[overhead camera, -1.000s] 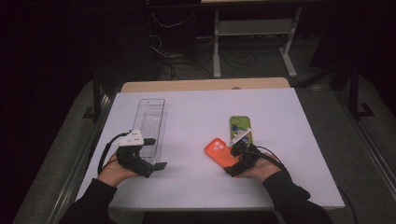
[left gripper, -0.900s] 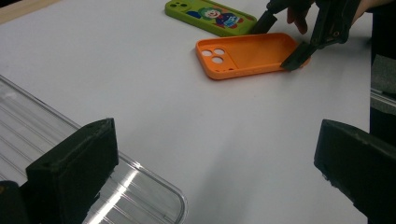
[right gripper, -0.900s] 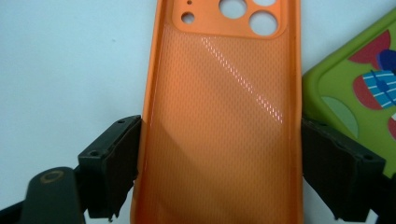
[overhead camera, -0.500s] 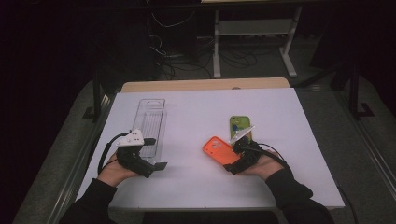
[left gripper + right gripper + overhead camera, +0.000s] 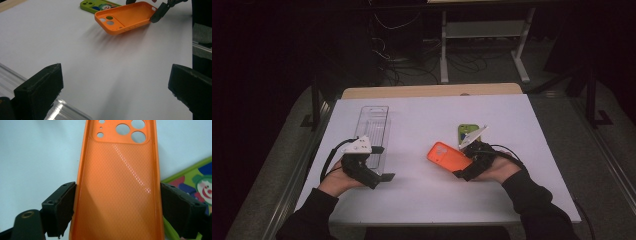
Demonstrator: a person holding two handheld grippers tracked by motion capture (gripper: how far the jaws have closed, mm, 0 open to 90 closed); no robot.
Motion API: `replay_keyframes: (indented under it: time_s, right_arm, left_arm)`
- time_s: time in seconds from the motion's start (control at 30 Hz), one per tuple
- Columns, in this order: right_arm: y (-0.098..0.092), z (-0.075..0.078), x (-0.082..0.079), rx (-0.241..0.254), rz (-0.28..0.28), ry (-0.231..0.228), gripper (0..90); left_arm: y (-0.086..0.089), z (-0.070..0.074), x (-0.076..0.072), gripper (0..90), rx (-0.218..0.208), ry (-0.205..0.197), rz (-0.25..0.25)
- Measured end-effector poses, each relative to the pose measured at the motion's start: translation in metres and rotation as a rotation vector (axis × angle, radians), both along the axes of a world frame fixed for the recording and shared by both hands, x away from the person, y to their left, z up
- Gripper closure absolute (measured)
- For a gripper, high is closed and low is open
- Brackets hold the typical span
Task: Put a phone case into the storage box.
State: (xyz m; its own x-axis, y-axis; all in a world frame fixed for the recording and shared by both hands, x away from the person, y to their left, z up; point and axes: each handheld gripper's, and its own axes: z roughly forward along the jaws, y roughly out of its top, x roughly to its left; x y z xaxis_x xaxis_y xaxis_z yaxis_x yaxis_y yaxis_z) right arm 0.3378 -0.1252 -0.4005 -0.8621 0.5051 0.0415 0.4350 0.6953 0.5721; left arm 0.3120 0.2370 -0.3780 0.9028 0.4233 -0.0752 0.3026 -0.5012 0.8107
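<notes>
Right tool [image 5: 464, 167] clamps the orange phone case [image 5: 449, 156] between its jaws — case lifted off the table.

Dark lab, cable tangle [image 5: 412, 60], metal rack [image 5: 484, 32]

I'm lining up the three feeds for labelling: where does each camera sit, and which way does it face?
High view: above the person's side, facing forward and down on the white table; both forearms, left gripper, right gripper.
Left gripper view: on the left gripper, looking across the table; jaws apart.
Right gripper view: on the right gripper, looking along the orange phone case it clamps.
Shared: all three show the orange case and the green phone case.
</notes>
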Motion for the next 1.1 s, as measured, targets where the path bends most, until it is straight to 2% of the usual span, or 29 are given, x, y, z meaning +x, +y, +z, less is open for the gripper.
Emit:
replay_keyframes:
  time_s: [0.03,0.07,0.17,0.2,0.37,0.47,0.63,0.73,0.77,0.87,0.9,0.93,0.97,1.1]
  right_arm:
    - [0.000,0.000,0.000,0.000,0.000,0.000,15.8]
    - [0.000,0.002,0.002,-0.002,0.027,-0.006,15.8]
    - [0.000,0.003,0.004,-0.001,0.053,-0.013,15.8]
    - [0.000,0.004,0.006,0.003,0.078,-0.013,15.8]
    - [-0.001,0.009,0.010,0.001,0.115,-0.024,15.7]
    - [-0.003,0.014,0.012,0.021,0.148,-0.026,15.7]
    - [-0.001,0.019,0.013,0.016,0.200,-0.038,15.7]
    - [0.003,0.024,0.015,0.014,0.253,-0.047,15.7]
    - [0.003,0.024,0.015,0.014,0.253,-0.047,15.7]
    - [0.008,0.028,0.016,0.015,0.294,-0.056,15.7]
    - [0.008,0.028,0.016,0.015,0.294,-0.056,15.7]
    - [0.010,0.030,0.016,0.015,0.323,-0.075,15.7]
    - [0.011,0.031,0.016,0.018,0.335,-0.071,15.6]
    - [0.013,0.032,0.017,0.025,0.359,-0.069,15.7]
  left_arm:
    - [0.000,0.000,0.000,0.0,0.000,0.000,0.000]
    - [-0.003,0.002,0.002,0.0,0.006,-0.004,-0.009]
    - [-0.005,0.005,0.004,0.0,0.014,-0.008,-0.019]
    - [-0.007,0.008,0.007,0.0,0.024,-0.018,-0.032]
    - [-0.013,0.016,0.012,0.0,0.030,-0.030,-0.063]
    - [-0.023,0.021,0.018,0.0,0.045,-0.035,-0.099]
    - [-0.033,0.025,0.023,0.0,0.047,-0.036,-0.144]
    - [-0.043,0.028,0.029,0.0,0.052,-0.027,-0.187]
    - [-0.043,0.028,0.029,0.0,0.052,-0.027,-0.187]
    - [-0.056,0.028,0.033,0.0,0.073,-0.027,-0.229]
    - [-0.056,0.028,0.033,0.0,0.073,-0.027,-0.229]
    - [-0.061,0.030,0.035,0.0,0.083,-0.032,-0.252]
    - [-0.063,0.030,0.035,0.0,0.081,-0.030,-0.262]
    - [-0.070,0.031,0.037,0.0,0.098,-0.033,-0.296]
